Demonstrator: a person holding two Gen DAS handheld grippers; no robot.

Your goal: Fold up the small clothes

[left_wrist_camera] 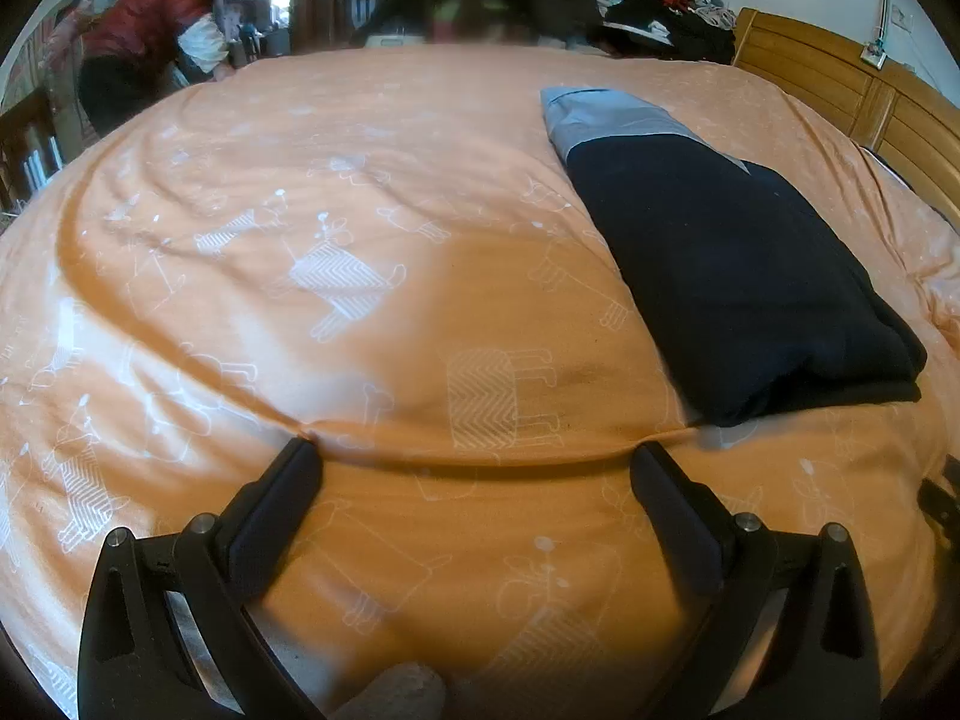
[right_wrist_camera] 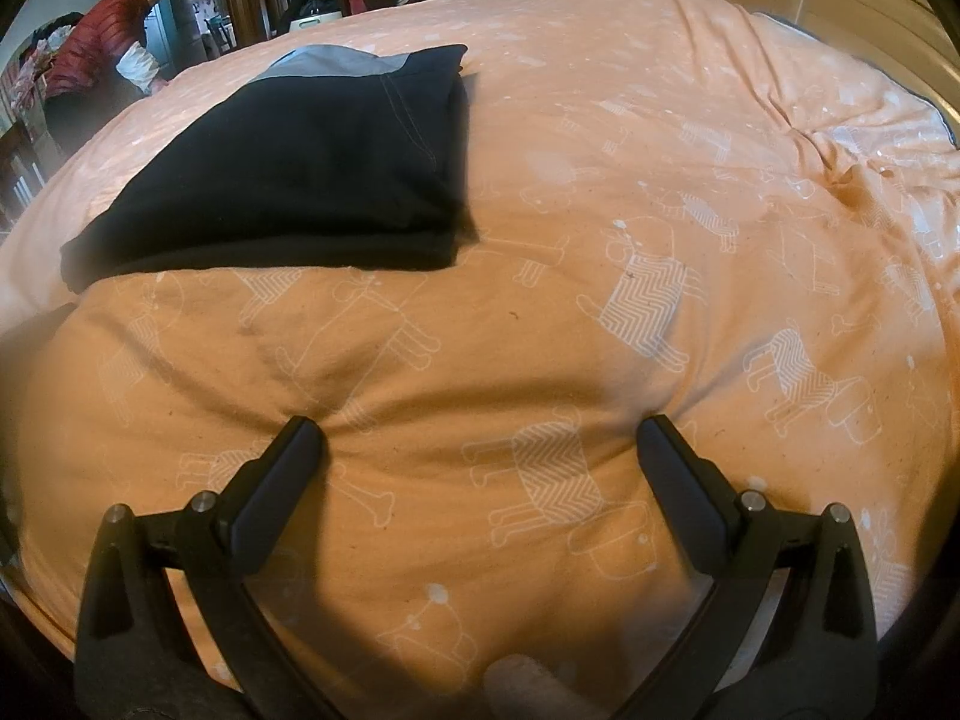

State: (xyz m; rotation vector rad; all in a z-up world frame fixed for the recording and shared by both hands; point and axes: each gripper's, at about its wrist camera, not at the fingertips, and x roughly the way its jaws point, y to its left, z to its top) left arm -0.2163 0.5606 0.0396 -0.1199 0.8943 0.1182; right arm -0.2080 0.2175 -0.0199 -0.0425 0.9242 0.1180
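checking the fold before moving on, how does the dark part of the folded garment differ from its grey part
On the folded garment, the dark navy part covers most of the bundle, while the grey part is a narrow band at the far end. The navy part shows stacked layers at the near edge; the grey part lies flat. Both rest on the orange bedspread, clear of both grippers.

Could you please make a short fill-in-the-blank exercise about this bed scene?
1. The folded dark navy garment with a grey-blue band lies on the ____ bedcover printed with white animals.
2. The left gripper holds ____.
3. The right gripper has its jaws ____.
4. The wooden headboard stands ____ the bed.

Missing words: orange; nothing; open; behind
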